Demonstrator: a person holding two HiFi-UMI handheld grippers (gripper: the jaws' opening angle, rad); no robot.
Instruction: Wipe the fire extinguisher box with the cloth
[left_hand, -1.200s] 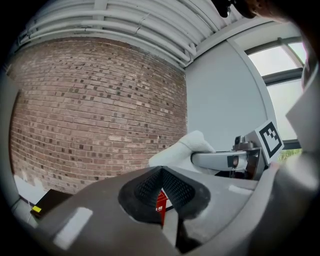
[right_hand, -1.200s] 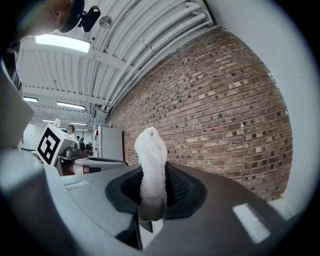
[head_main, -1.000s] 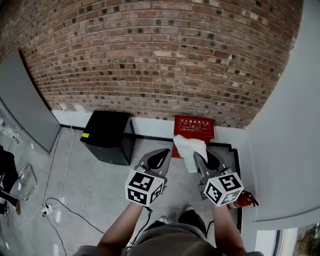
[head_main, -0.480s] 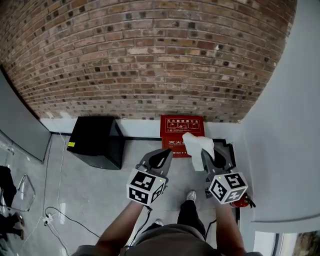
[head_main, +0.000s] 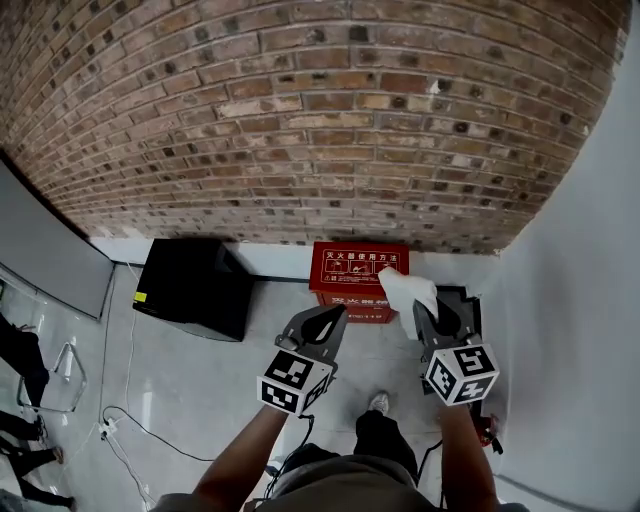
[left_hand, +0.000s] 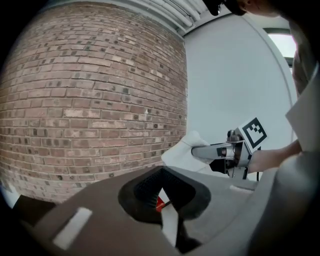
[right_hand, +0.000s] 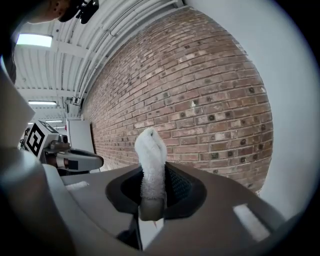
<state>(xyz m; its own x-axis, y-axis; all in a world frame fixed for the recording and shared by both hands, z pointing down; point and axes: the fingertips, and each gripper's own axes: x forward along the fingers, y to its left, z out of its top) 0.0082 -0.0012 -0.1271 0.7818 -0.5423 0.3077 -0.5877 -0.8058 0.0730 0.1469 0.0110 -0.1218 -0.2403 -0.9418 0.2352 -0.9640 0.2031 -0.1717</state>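
The red fire extinguisher box (head_main: 352, 272) stands on the floor against the brick wall. My right gripper (head_main: 428, 312) is shut on a white cloth (head_main: 408, 291), which hangs in front of the box's right edge. In the right gripper view the cloth (right_hand: 151, 159) sticks up from between the jaws of the right gripper (right_hand: 151, 202). My left gripper (head_main: 327, 318) hovers just in front of the box's lower left, shut with nothing held. In the left gripper view a sliver of red shows past the left gripper (left_hand: 162, 199), and the cloth (left_hand: 184, 152) is off to the right.
A black cabinet (head_main: 190, 287) stands left of the box. A black floor tray (head_main: 468, 303) lies to the right by the white wall, with a red extinguisher (head_main: 487, 427) nearer me. A grey panel (head_main: 48, 262) and cables (head_main: 130, 437) are at left.
Both grippers have moved forward and lower toward the wall. The red box now lies just beyond their tips, and the cloth covers its right edge. The grip on the cloth is unchanged.
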